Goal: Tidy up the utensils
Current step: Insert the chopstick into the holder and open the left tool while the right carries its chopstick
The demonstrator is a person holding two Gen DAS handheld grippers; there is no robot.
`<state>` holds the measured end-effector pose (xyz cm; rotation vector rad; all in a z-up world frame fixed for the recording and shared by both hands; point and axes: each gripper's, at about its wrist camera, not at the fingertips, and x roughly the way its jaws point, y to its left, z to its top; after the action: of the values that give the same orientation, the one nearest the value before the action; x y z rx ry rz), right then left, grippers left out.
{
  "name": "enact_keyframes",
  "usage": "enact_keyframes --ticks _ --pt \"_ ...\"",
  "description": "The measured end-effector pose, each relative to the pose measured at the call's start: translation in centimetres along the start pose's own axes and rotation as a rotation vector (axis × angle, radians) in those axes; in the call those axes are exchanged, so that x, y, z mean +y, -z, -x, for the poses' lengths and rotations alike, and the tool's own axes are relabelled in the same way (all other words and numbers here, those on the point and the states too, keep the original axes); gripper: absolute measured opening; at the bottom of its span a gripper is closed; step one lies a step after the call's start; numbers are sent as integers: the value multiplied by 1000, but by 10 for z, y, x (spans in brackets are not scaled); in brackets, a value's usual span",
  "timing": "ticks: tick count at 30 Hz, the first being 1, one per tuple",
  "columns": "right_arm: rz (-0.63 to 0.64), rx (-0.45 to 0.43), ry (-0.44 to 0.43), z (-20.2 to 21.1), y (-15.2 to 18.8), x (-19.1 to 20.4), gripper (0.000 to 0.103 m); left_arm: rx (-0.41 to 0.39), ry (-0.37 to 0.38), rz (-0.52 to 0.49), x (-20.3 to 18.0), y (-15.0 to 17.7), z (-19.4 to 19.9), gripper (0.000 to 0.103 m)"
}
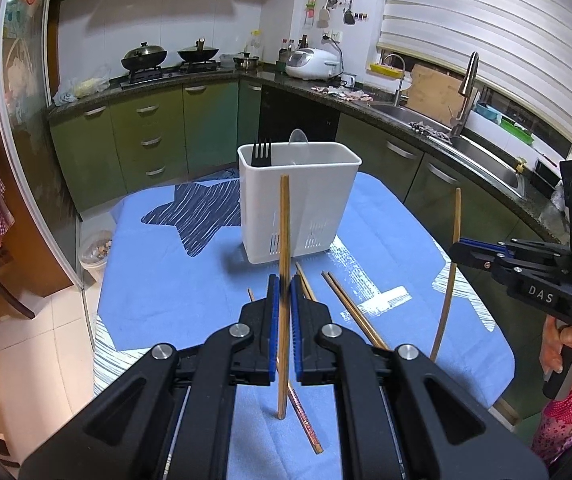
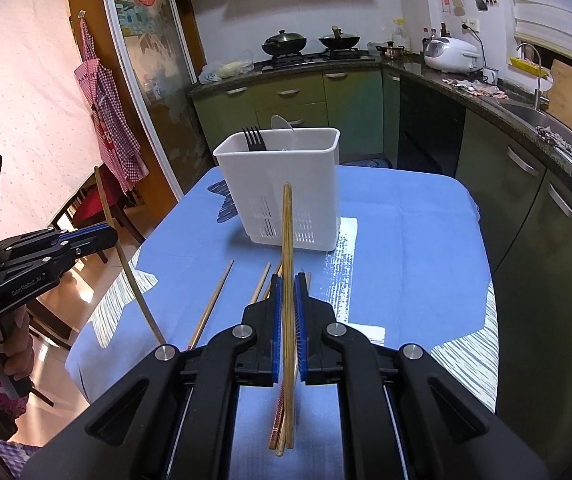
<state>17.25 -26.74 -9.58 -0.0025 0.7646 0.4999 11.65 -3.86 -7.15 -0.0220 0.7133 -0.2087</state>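
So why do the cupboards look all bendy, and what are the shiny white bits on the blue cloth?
Left wrist view: the fisheye lens curves the cupboards. Right wrist view: same bending, and glare whitens the cloth beside the bin.

A utensil holder (image 1: 300,200) stands on the table (image 1: 165,300), toward its far side. A fork (image 1: 261,154) and a spoon (image 1: 298,138) stand in the holder, the fork left of the spoon. Loose chopsticks (image 1: 352,310) lie on the table before the holder. Nearer still, the left gripper (image 1: 283,292) holds one chopstick (image 1: 283,240) upright above the table, and the right gripper (image 2: 288,292) holds another chopstick (image 2: 287,248) upright (the two grippers side by side, well apart). Behind the table runs a counter (image 1: 205,78) with a stove (image 1: 171,70) on it and a sink (image 1: 482,152) to the right.
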Motion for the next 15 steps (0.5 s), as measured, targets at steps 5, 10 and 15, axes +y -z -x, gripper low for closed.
enact_keyframes --ticks 5,10,15 --pt "4 0 -2 0 0 2 7 -3 -1 -1 0 0 0 6" --pt "10 -8 -6 3 -1 3 7 -14 -3 -5 -2 -1 3 6" --pt "12 -22 -10 8 -1 2 7 -18 -1 -7 -3 -2 4 6"
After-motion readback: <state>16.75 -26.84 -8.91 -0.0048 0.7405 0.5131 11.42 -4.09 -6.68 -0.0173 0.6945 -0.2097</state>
